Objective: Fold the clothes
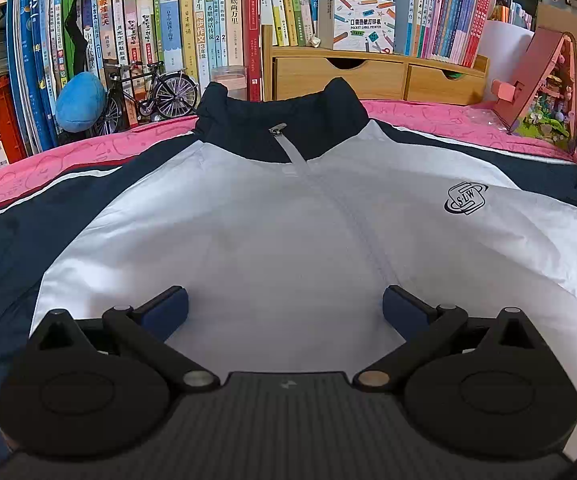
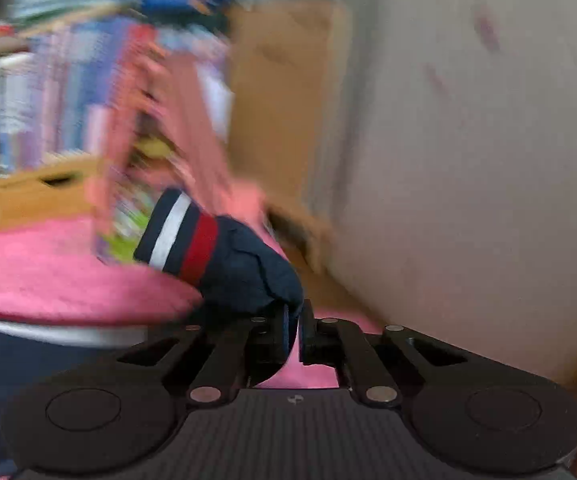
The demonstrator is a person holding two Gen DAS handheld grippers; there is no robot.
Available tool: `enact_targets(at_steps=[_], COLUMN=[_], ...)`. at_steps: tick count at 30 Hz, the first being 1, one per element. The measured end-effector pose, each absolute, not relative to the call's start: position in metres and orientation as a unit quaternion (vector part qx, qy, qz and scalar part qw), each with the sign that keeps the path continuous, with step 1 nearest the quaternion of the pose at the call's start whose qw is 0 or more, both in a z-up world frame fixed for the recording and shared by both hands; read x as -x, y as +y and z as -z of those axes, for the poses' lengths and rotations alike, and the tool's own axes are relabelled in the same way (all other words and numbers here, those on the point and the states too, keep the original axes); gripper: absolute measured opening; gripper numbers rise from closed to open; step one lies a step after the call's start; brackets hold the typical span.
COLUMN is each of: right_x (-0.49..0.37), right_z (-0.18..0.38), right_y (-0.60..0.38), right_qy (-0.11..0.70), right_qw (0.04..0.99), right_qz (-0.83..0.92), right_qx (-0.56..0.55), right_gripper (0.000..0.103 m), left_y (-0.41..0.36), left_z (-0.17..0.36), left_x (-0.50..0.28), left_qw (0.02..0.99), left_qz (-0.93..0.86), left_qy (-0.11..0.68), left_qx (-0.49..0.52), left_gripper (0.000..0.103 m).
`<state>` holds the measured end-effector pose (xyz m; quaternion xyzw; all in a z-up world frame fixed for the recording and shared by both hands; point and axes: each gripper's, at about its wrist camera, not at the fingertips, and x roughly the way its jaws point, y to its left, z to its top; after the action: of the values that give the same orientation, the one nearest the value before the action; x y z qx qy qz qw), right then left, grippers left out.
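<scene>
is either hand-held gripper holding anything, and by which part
The right hand-held gripper pinches the jacket sleeve just behind its striped cuff. The left hand-held gripper holds nothing.

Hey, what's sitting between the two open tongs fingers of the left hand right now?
In the left wrist view, only the jacket's white front panel lies between the left tongs' fingers; nothing is gripped.

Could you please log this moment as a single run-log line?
left tool: open above jacket | right tool: shut on sleeve | stage: folding sleeve | surface: pink cover
</scene>
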<state>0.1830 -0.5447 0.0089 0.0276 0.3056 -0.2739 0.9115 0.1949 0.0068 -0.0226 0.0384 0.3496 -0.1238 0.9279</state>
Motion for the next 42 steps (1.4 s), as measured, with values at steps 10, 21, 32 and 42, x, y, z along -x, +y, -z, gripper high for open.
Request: enact_targets(at_steps=[10,21,32,42], right_x=[-0.143,-0.329,-0.379,-0.414], right_z=[-0.029,0.025,0.043,0.04], right_y=[-0.461,-0.218,-0.183,-0.22], right_qy=[0.264,0.279,0.31,0.368], right_qw=[0.947,0.929,0.923,0.884], right_qz=[0.181,-0.227,-0.164,-0.286], right_qx=[0.014,0.09,0.156,0.042], right_gripper=[0.096,0.098,0.002,0.083], left_y=[0.008,0.06,0.052,0.056], left_z=[0.022,-0.041,0.007,0.029], left_x=[-0.195,-0.201,-0.266,-0.286], left_qw=[0.928,0.933,0.906,0.914], left_qz=[0.124,0.167,0.227,0.193], left_qy=[0.35,0.319,0.353,0.353], left_qx=[-0.039,-0.006,-0.059,-0.048], left_gripper=[0.103,0.103,0.103,0.103])
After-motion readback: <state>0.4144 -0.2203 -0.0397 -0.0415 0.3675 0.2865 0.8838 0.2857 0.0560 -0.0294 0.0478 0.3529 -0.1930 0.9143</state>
